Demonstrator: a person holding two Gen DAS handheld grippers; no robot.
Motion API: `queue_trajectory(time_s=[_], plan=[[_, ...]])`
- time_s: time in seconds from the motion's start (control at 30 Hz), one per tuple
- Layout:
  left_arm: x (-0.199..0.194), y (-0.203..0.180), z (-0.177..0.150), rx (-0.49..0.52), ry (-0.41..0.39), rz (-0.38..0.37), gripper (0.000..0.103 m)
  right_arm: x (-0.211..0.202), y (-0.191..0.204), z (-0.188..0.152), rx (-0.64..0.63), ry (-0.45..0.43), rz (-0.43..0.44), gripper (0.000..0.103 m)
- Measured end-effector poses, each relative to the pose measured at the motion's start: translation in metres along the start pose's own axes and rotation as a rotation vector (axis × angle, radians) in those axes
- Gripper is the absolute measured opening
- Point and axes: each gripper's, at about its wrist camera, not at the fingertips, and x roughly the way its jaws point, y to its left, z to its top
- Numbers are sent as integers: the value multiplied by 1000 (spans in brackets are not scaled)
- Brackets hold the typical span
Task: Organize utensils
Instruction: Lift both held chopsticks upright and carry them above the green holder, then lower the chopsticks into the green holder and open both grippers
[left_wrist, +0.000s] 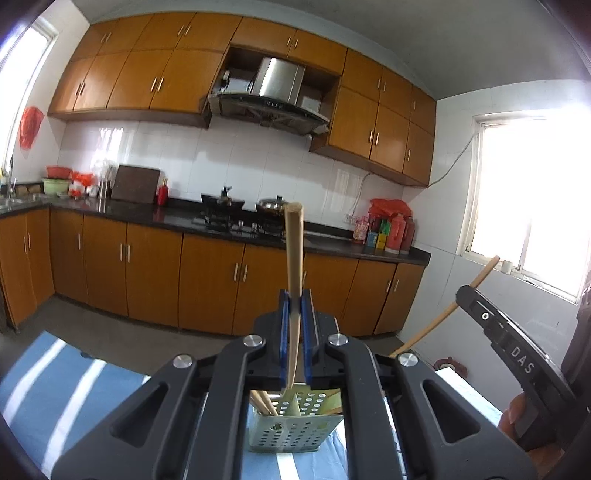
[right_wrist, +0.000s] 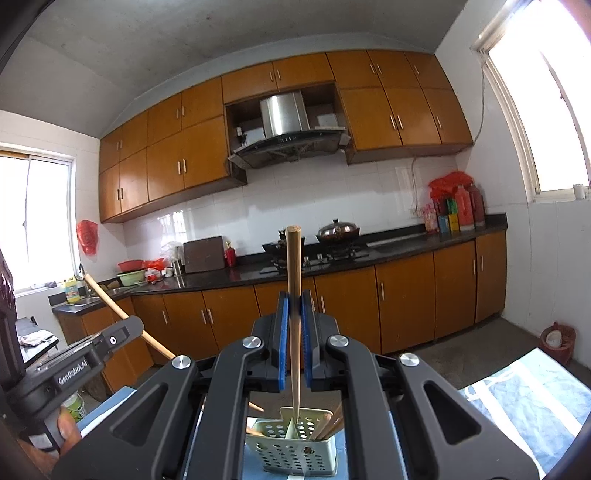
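Observation:
In the left wrist view my left gripper (left_wrist: 295, 300) is shut on a wooden chopstick (left_wrist: 294, 251) that stands nearly upright, its thin end hanging over a pale green perforated utensil holder (left_wrist: 291, 428). Other chopsticks lean inside the holder. At the right edge my right gripper (left_wrist: 464, 292) holds a second chopstick (left_wrist: 439, 321) tilted. In the right wrist view my right gripper (right_wrist: 294, 301) is shut on its chopstick (right_wrist: 293, 266), whose tip dips into the holder (right_wrist: 295, 450). My left gripper (right_wrist: 135, 325) shows at the left with its chopstick (right_wrist: 110, 302).
The holder stands on a table with a blue and white cloth (left_wrist: 55, 387). Beyond it lies open grey floor (right_wrist: 480, 350). A dark kitchen counter (left_wrist: 147, 216) with a stove, pots and bottles runs along the far wall above orange cabinets. A person's hand (right_wrist: 68, 428) grips the left tool.

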Motion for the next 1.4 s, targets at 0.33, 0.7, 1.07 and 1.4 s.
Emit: queue_trajectory(time_s=[0.33,0.7,1.07,1.4], plan=[[48,16,-30,-17,65,20,7,34,-10,-34,16,105,-18,7],[47,30,-36,-53,100,39,14,30,-7,-37,15,132,-10,43],[4,42,-31,-65,60,82,26,9,-9,-31,-8,139,-41,43],[-32,52,-28,-65,41,115,32,-10,-9,-27,-17,131,-47,46]])
